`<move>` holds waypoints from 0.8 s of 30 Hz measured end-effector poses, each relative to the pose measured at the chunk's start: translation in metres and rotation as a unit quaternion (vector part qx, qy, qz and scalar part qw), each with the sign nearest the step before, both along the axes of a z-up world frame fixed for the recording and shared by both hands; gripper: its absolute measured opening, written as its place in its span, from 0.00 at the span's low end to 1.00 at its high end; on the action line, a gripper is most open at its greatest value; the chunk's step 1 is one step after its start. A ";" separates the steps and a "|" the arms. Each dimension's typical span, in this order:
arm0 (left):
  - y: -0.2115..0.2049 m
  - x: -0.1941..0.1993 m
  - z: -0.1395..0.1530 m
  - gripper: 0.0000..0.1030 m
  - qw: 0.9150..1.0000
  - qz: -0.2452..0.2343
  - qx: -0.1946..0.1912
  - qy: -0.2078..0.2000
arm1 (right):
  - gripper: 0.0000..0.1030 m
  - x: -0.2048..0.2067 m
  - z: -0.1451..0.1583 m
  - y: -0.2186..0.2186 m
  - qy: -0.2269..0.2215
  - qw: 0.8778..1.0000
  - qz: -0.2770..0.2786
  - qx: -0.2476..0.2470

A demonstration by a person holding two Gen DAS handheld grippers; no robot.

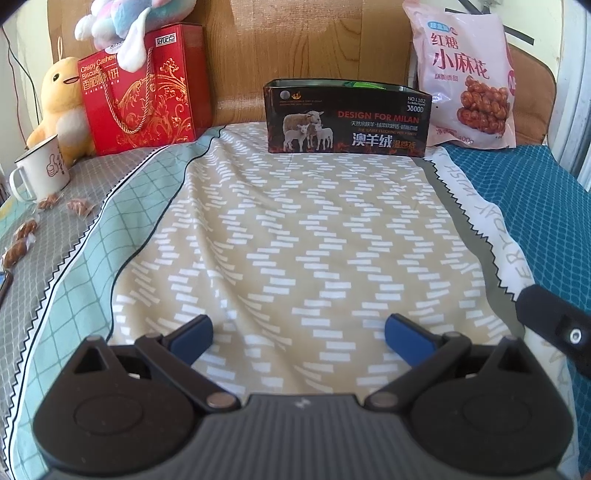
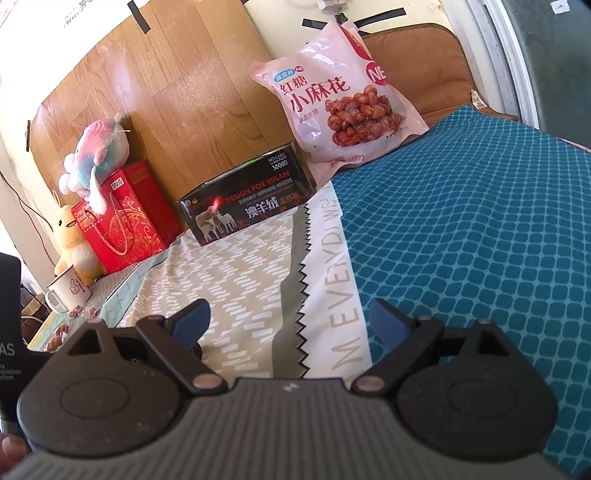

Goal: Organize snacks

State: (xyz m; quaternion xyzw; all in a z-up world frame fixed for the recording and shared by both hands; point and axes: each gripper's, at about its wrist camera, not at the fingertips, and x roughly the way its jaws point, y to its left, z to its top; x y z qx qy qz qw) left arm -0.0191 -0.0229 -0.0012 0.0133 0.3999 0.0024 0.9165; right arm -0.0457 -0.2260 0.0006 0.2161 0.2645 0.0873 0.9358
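A black open-topped box point(image 1: 347, 117) printed with sheep stands at the back of the cloth-covered surface, also in the right wrist view point(image 2: 245, 205). A pink bag of twisted fried dough point(image 1: 466, 75) leans against the backboard to its right point(image 2: 338, 98). Several small wrapped snacks point(image 1: 48, 216) lie loose at the far left near a mug, and show small in the right wrist view point(image 2: 70, 325). My left gripper point(image 1: 298, 338) hangs open over the beige patterned cloth, nothing between its fingers. My right gripper point(image 2: 290, 319) is open too, empty, over the cloth seam.
A red gift box point(image 1: 146, 92) with a plush toy point(image 1: 133, 22) on top stands at back left, beside a yellow duck plush point(image 1: 62, 107) and a white enamel mug point(image 1: 40, 170). Blue mesh cloth point(image 2: 480, 229) covers the right side. A wooden board point(image 1: 314, 40) backs the surface.
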 end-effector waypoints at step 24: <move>0.017 -0.009 0.024 1.00 0.994 0.030 0.073 -0.076 | 0.92 0.003 -0.002 0.004 0.005 1.000 0.013 -0.001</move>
